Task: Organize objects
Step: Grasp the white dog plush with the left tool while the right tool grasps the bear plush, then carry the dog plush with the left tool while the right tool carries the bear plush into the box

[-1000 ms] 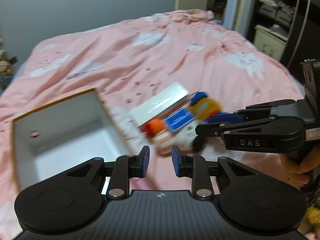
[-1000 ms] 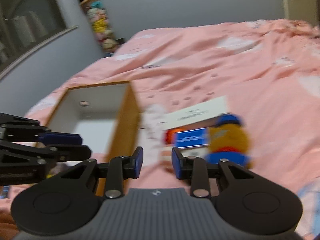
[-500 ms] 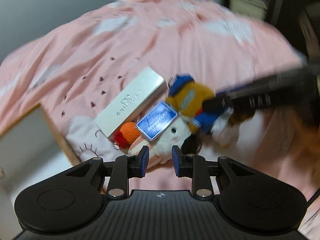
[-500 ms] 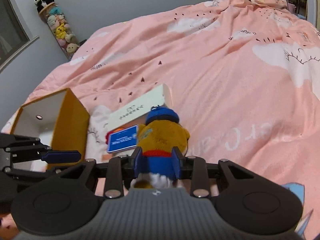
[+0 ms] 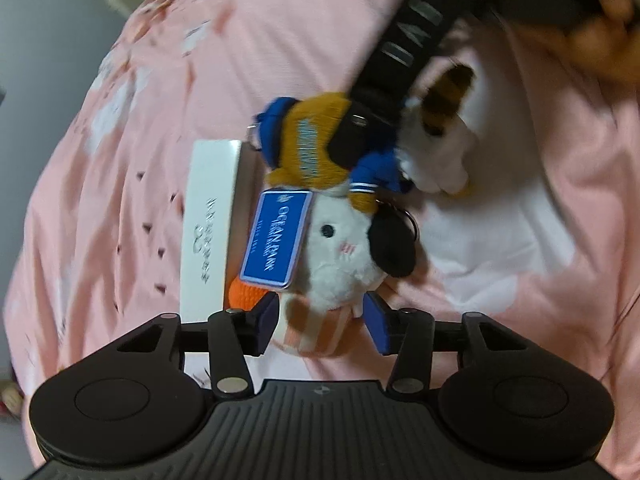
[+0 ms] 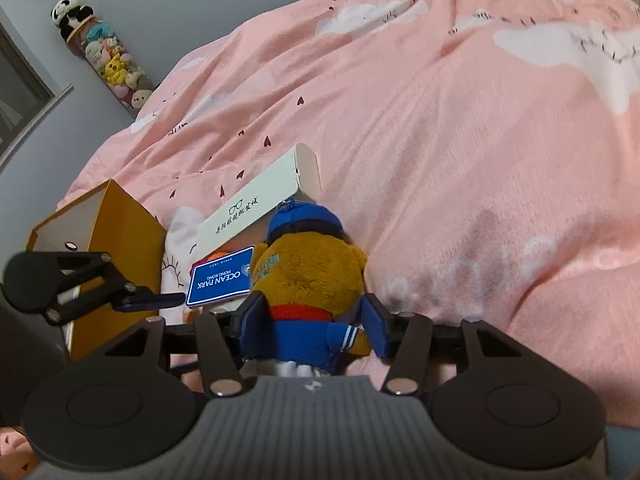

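Pink bedspread bearing 2 plush toys beside the open box. Left gripper straddles the white plush, right gripper the brown plush; jaws, just widened, stand spread. Grasp step; closing comes next.

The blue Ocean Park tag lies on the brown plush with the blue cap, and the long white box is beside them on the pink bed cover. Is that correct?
Not quite. The left wrist view shows the blue tag lying on the white plush, not on the brown plush. The long white box is indeed beside them on the pink bed cover.
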The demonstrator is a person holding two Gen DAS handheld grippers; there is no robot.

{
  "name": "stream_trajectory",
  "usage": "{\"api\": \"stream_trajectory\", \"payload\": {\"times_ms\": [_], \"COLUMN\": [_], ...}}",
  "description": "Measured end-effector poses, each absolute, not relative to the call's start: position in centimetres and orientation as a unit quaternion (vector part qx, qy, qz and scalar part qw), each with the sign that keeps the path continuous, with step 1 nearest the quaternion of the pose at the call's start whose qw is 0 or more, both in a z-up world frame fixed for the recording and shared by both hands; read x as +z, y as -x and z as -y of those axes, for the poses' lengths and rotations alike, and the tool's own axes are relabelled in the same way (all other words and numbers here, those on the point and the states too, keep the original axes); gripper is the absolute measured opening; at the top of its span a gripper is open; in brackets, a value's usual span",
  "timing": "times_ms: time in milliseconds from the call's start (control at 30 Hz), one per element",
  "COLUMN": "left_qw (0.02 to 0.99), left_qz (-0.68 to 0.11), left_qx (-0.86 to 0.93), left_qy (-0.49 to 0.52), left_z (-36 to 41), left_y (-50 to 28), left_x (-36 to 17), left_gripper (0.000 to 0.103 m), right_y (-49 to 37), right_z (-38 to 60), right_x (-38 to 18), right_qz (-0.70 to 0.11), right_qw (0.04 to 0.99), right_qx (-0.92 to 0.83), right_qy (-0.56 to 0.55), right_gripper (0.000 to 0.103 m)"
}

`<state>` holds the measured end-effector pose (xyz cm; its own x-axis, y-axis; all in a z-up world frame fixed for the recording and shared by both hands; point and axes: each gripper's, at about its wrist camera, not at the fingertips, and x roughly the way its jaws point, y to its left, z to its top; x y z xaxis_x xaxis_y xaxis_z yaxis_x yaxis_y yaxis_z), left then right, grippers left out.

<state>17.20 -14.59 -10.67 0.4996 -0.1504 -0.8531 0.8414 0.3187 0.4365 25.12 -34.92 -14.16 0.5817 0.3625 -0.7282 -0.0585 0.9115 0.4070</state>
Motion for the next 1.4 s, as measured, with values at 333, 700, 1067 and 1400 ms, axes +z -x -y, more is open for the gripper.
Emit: {"api": "stream_trajectory", "payload": {"times_ms": [333, 700, 1067, 1400], "left_qw": [0.694, 0.729, 0.812, 0.859], "left_qz": [-0.343, -0.353, -0.417, -0.440], "left_qx": [-0.319, -0.249, -0.257, -0.261], "left_qy": [-0.547, -0.531, -0.317, -0.026], "left_z": [16.3, 17.4, 12.7, 5.5], "left_y": [-15.9, -16.3, -16.4, -16.1], "left_x": [-14.4, -15.5, -9.6, -1.9], "left_gripper": [0.072, 0.069, 0.064, 0.064], "right_y": [-26.3, -26.4, -23.4, -20.3], "right_z": [36.2, 35.6, 36.0, 34.9], "right_x": [-15.8, -16.1, -12.4, -7.5], "right_qz": [-0.451, -0.441, -0.406, -0.363], "right_qw": [0.854, 0.859, 0.875, 0.901], "right_qx": [0.137, 0.150, 0.150, 0.138], "right_qy": [-0.221, -0.211, -0.216, -0.192], "right_gripper": [0.060, 0.057, 0.054, 0.054]}}
